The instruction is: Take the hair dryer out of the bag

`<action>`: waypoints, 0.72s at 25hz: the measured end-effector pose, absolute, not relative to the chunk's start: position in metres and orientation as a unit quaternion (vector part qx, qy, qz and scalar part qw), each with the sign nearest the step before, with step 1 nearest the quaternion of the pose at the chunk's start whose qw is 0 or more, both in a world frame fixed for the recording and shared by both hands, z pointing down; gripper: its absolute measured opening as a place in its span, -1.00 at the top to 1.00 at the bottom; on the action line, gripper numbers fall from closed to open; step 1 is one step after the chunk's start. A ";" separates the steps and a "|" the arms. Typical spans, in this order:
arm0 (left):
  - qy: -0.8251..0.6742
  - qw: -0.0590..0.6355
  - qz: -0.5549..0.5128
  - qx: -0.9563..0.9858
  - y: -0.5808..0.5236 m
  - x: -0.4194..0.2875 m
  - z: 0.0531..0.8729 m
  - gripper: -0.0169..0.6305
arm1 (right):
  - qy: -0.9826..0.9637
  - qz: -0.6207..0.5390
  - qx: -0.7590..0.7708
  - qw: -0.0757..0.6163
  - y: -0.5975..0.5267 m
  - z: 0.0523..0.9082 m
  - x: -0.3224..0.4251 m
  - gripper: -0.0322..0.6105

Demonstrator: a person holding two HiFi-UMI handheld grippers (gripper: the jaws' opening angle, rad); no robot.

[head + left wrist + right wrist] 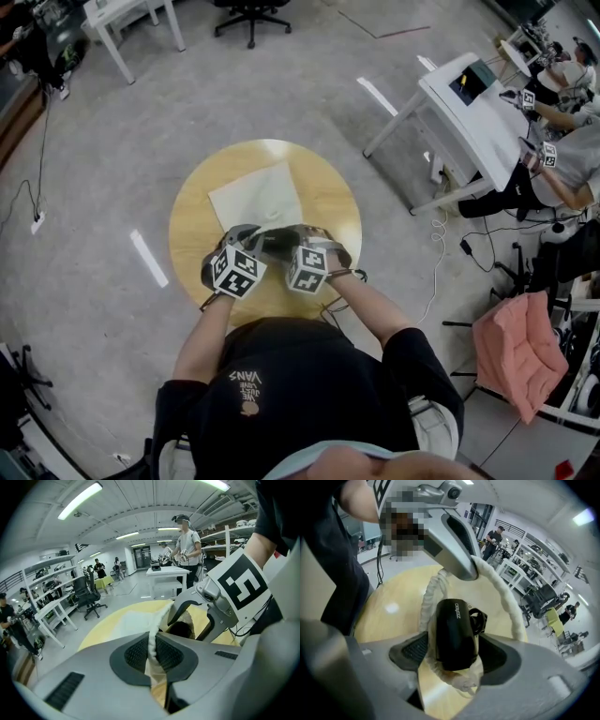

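Left tool (152, 654) pinches the bag (136, 623) rim tight; at the bag's mouth, right tool (452, 656) gapes wide, the black hair dryer (454, 625) sitting between its jaws

In the head view the two marker cubes (236, 272) at the centre cover the mouth of the bag (255, 197), so its inside is hidden there. In the left gripper view only a dark patch (182, 629) shows in the bag's mouth, right of centre; what it is I cannot tell.
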State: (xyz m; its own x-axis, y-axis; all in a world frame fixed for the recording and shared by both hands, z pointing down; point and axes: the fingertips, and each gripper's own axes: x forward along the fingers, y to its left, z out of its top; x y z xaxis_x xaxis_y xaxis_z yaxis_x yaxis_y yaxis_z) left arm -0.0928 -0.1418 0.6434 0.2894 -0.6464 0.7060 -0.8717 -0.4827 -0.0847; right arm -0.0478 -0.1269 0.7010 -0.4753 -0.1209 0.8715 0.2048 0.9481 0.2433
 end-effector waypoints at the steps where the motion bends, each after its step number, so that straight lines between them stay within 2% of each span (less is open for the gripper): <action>1: -0.482 0.161 0.349 0.787 -0.142 -0.093 0.644 0.86 | -0.838 -0.170 -0.029 0.518 -0.127 0.705 -0.049 -0.14; 6: -0.475 0.163 0.350 0.791 -0.140 -0.090 0.648 0.86 | -0.815 -0.198 -0.030 0.544 -0.133 0.714 -0.056 -0.14; 18: -0.470 0.174 0.351 0.791 -0.144 -0.092 0.655 0.86 | -0.779 -0.160 -0.086 0.600 -0.143 0.734 -0.063 -0.18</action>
State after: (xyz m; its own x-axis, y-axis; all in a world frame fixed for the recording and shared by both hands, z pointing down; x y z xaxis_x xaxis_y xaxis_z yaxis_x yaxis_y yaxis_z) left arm -0.0920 -0.1443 0.6547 0.3116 -0.6216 0.7187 -0.8655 -0.4978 -0.0554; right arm -0.0631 -0.1433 0.7341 -0.2645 -0.0579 0.9626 0.3255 0.9342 0.1457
